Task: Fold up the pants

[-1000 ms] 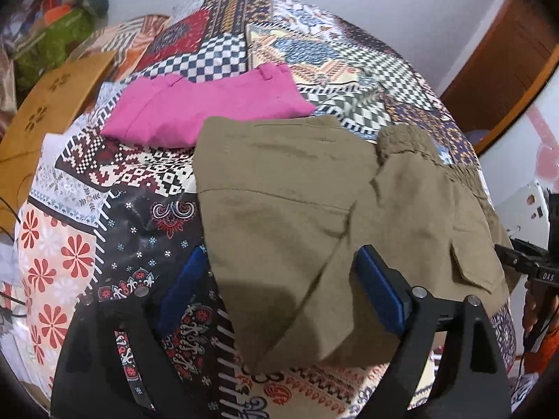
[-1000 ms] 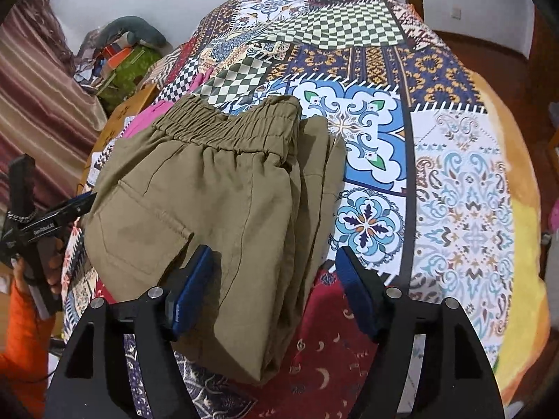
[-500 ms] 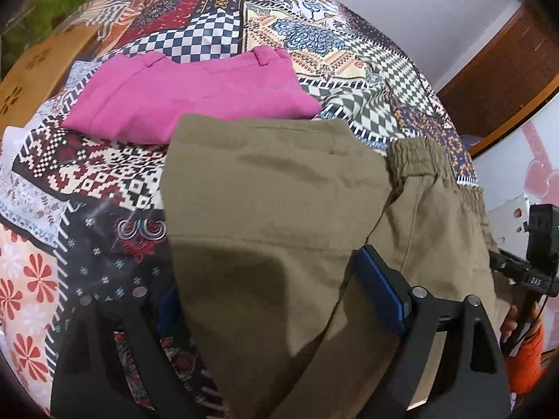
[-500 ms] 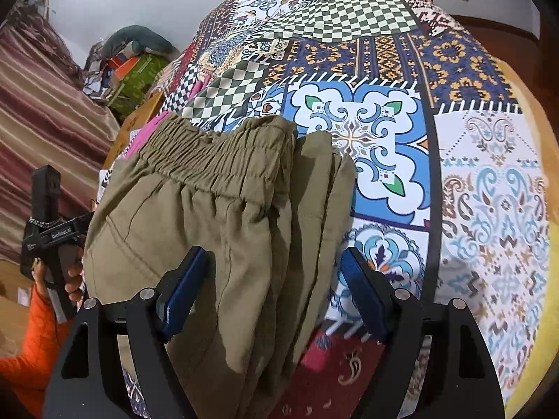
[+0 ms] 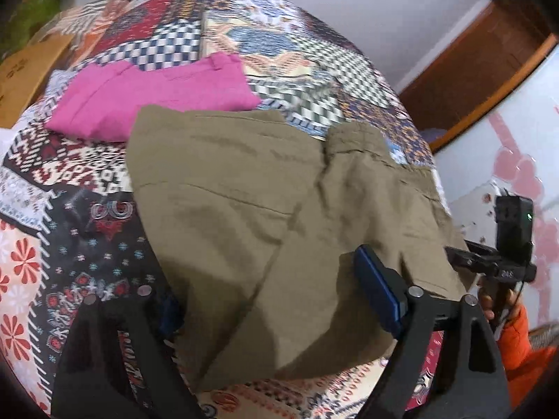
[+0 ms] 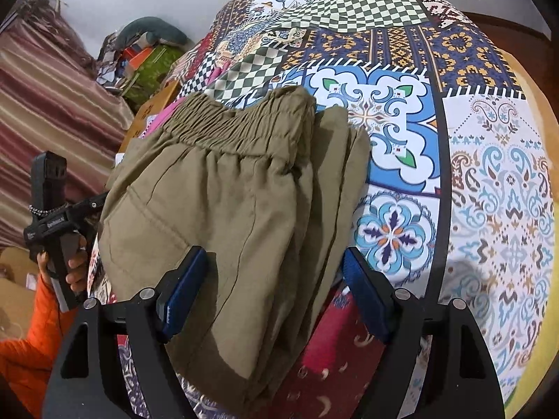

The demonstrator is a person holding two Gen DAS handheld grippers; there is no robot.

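Observation:
The olive pants (image 5: 251, 202) lie folded on the patchwork bedspread (image 5: 70, 209), elastic waistband (image 6: 244, 129) toward the far side. My left gripper (image 5: 272, 300) straddles their near edge, jaws wide and closing; its left finger is partly hidden under the cloth. My right gripper (image 6: 274, 295) hangs over the waist end of the olive pants (image 6: 227, 216), jaws closing with the cloth lying between the blue pads (image 6: 367, 296), which do not press on it. Each view shows the other gripper held in a hand with an orange sleeve.
Folded pink pants (image 5: 157, 101) lie just beyond the olive ones. A wooden board (image 5: 24, 70) and a clutter pile (image 6: 150, 56) stand off the bed's left side, beside a striped curtain (image 6: 45, 104). A wooden door (image 5: 471, 70) is at the right.
My right gripper has come forward over the pants, so more cloth fills its gap. The left view shifted and turned, with the cloth covering its left finger.

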